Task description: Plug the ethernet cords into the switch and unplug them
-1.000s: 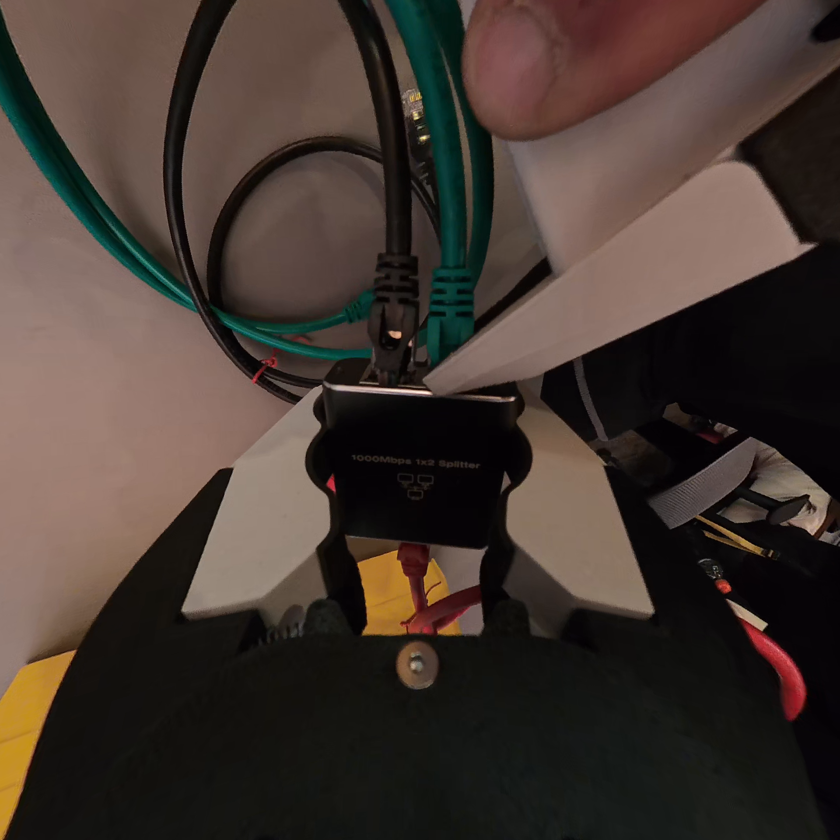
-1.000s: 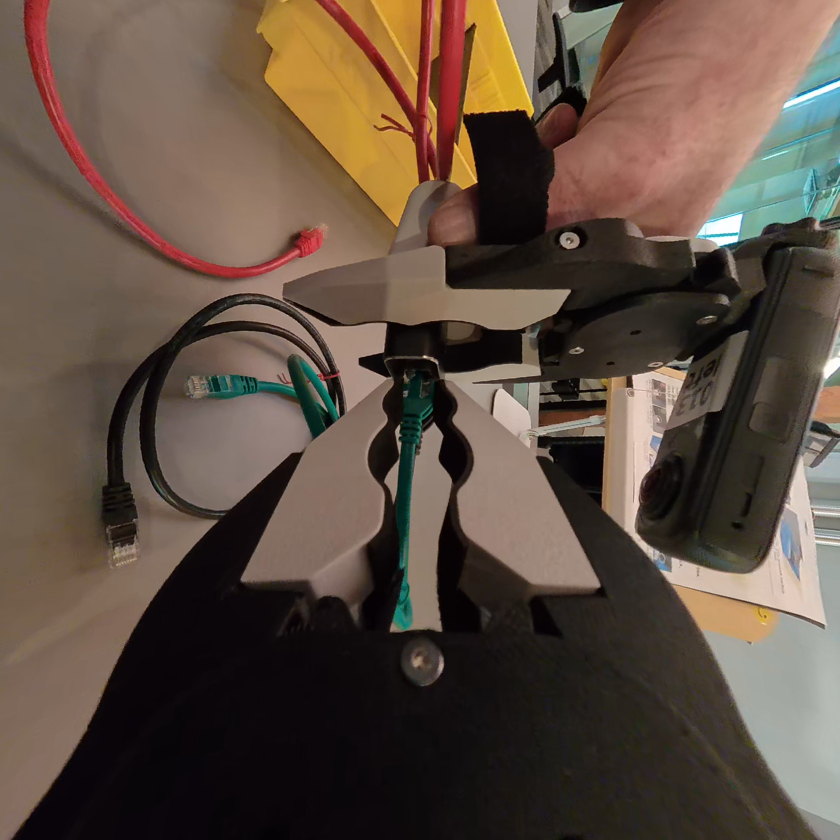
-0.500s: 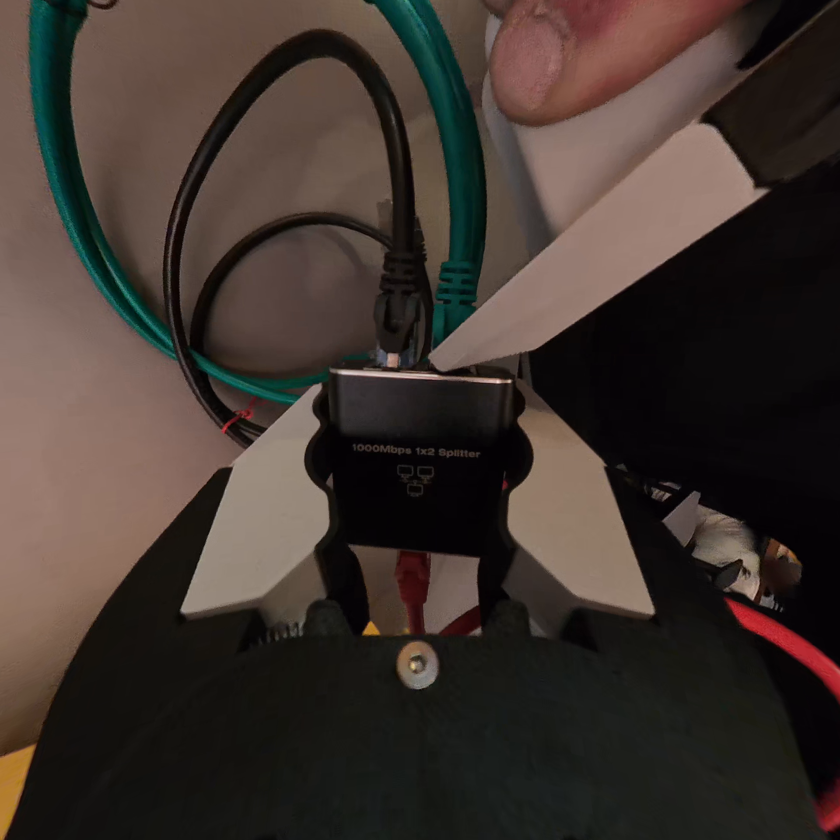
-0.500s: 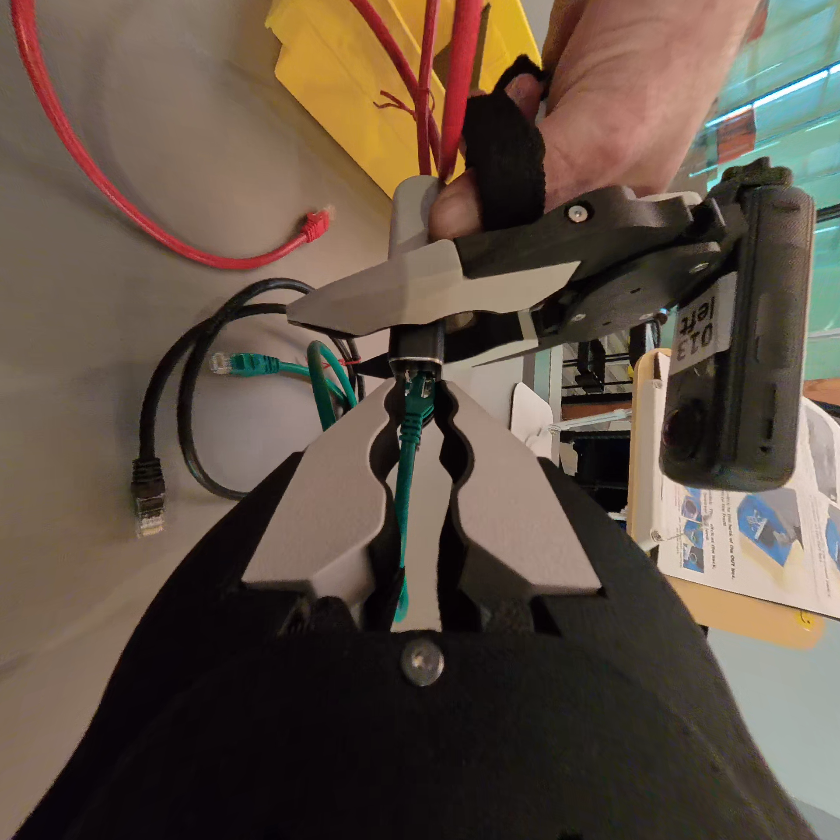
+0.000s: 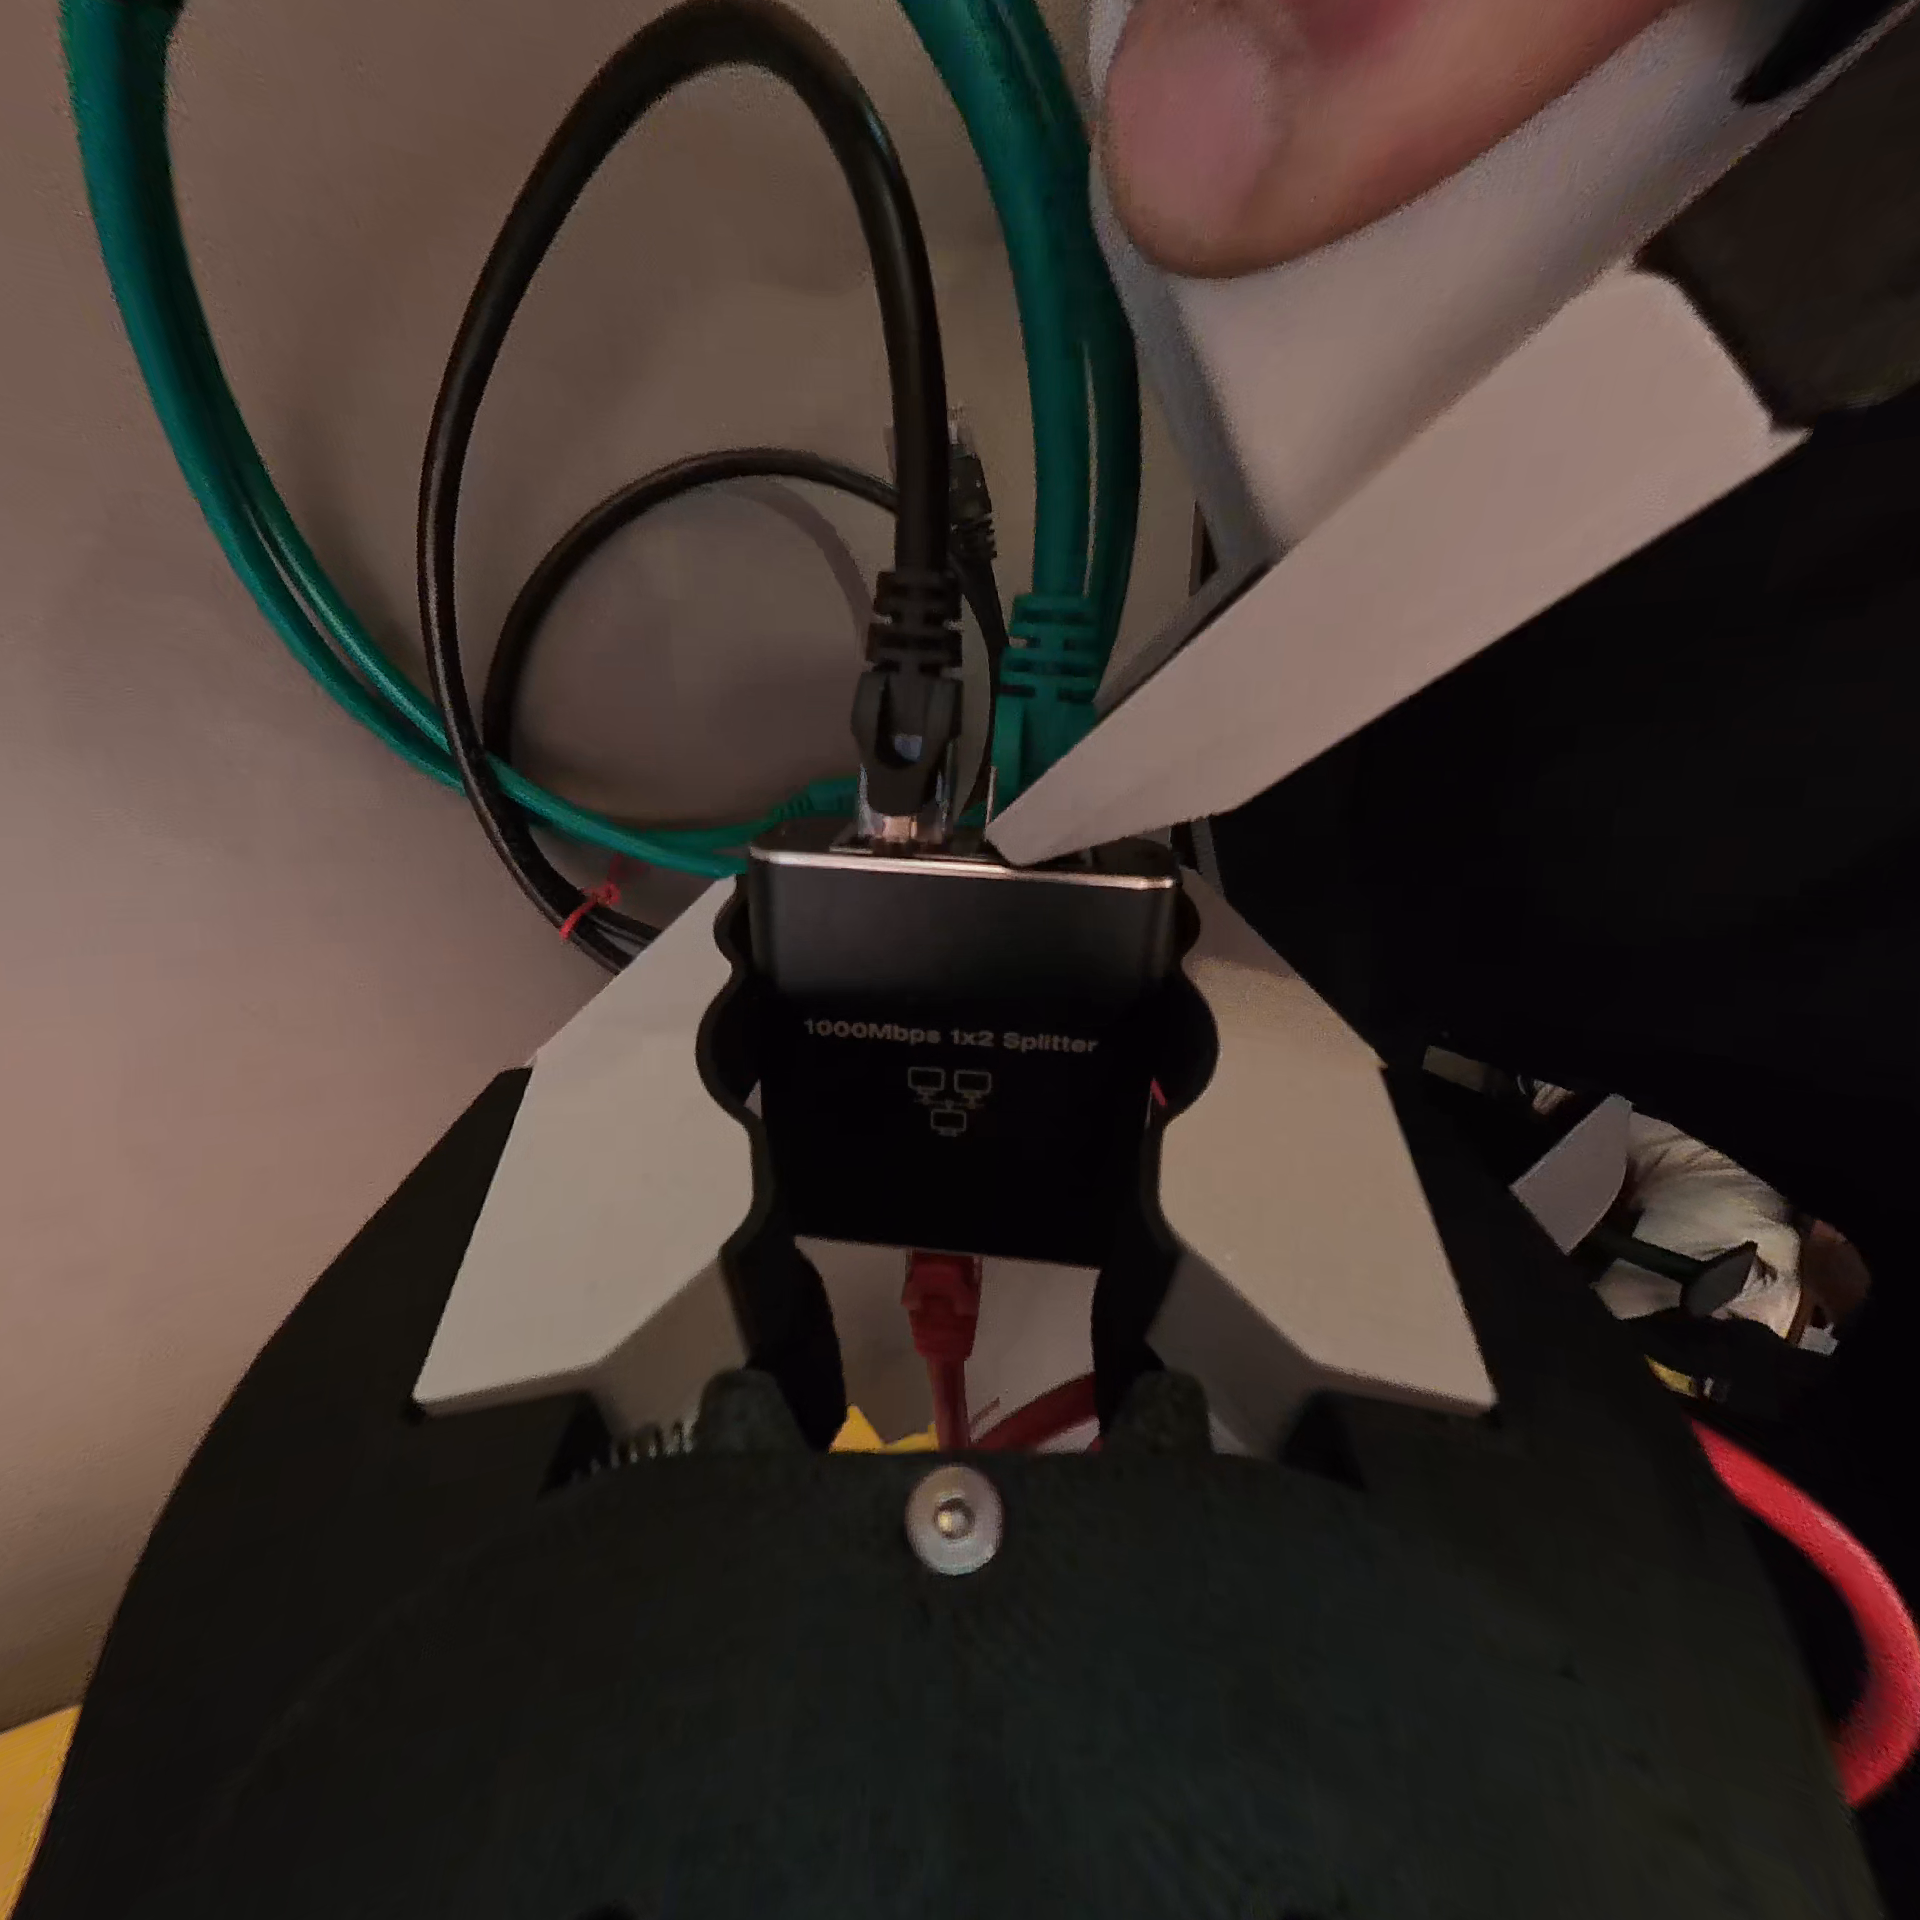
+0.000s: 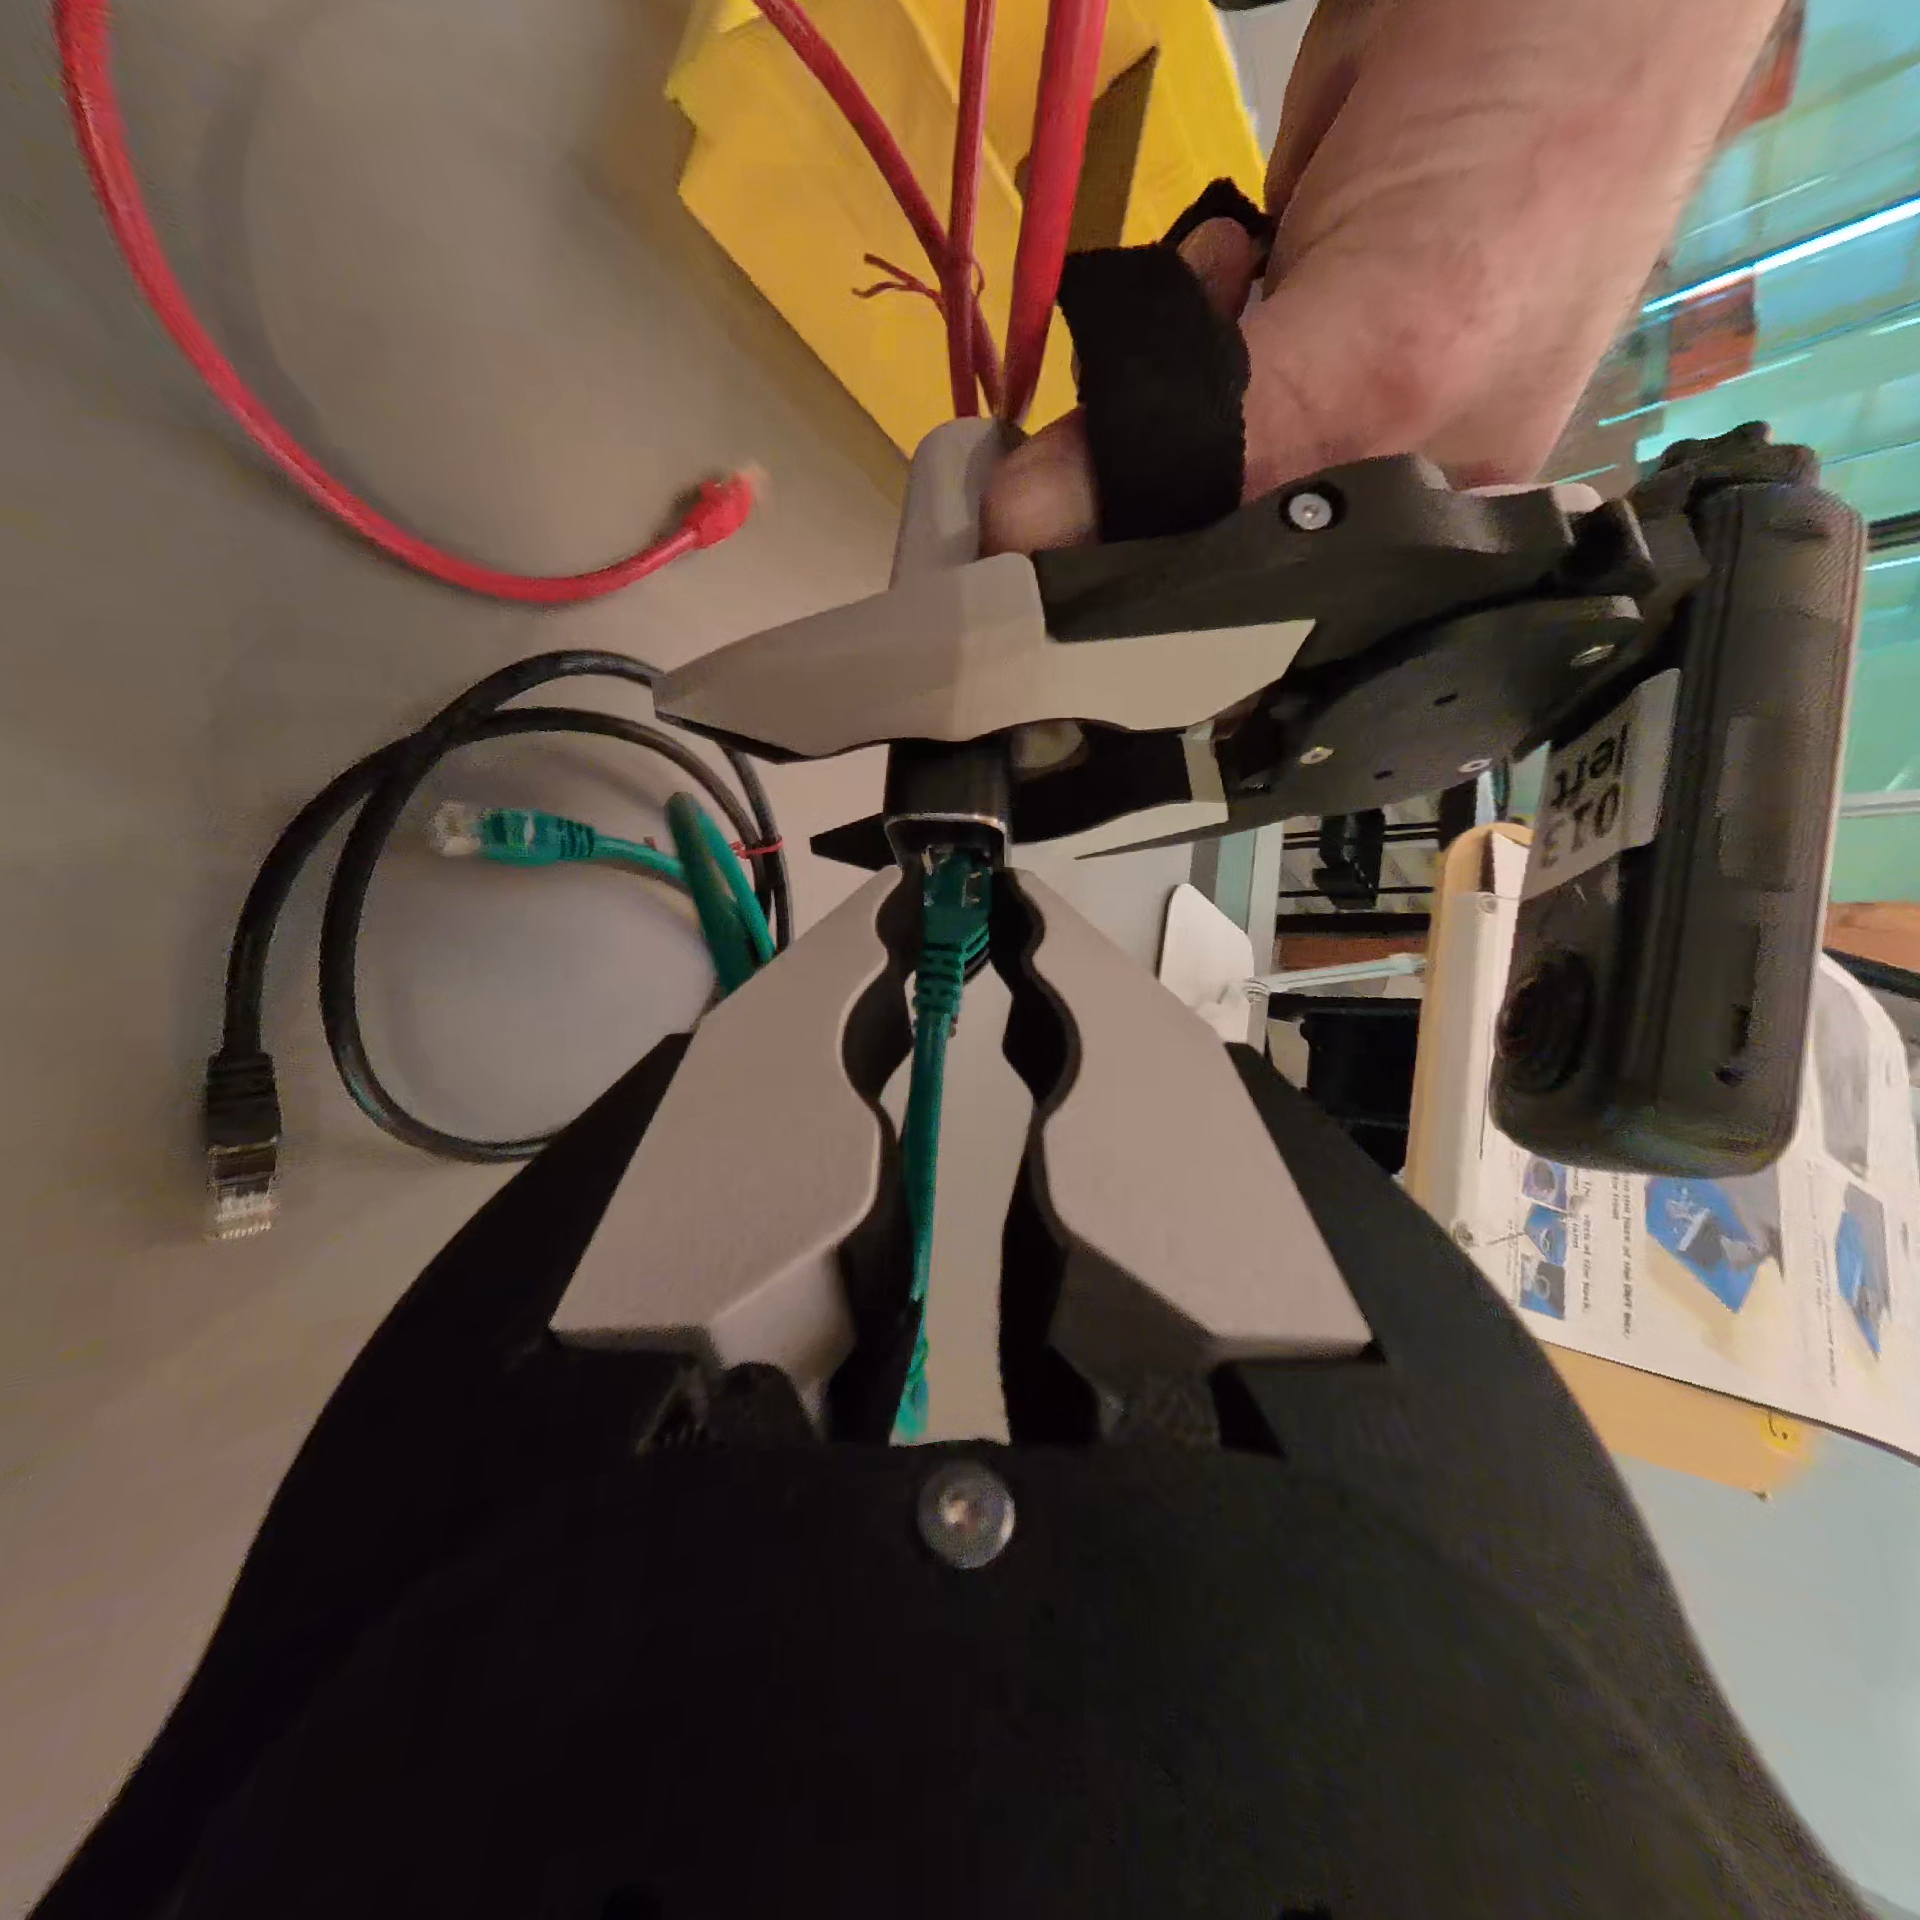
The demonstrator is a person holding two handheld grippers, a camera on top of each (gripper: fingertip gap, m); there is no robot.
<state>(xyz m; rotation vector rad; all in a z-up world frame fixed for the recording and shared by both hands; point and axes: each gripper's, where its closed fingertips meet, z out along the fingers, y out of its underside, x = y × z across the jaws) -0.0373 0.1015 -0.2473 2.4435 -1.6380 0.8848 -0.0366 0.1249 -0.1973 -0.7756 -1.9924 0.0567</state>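
Over a pale tabletop (image 6: 156, 1455), your left gripper (image 5: 961, 925) clamps the black switch (image 5: 961, 1081) by its sides. Black cord (image 5: 914, 665) and green cord (image 5: 1049, 665) sit in its far ports, a red cord (image 5: 940, 1320) behind. Your right gripper (image 6: 951, 914) is narrowed around the green plug (image 6: 951, 925), whether it grips I cannot tell. Spare black plug (image 6: 241, 1153), green plug end (image 6: 499, 836) and red plug (image 6: 717, 509) lie loose; red cables cross a yellow bin (image 6: 831, 208).

looks like a lab or office workspace. pale grey tabletop (image 6: 343, 1382) strewn with loose network cables: red (image 6: 260, 405), black (image 6: 343, 997), green (image 6: 582, 842). yellow bin (image 6: 831, 249) at the table edge. illustrated instruction sheets (image 6: 1704, 1278) on a board. shelving (image 6: 1340, 883) and glass partitions (image 6: 1870, 270) behind.
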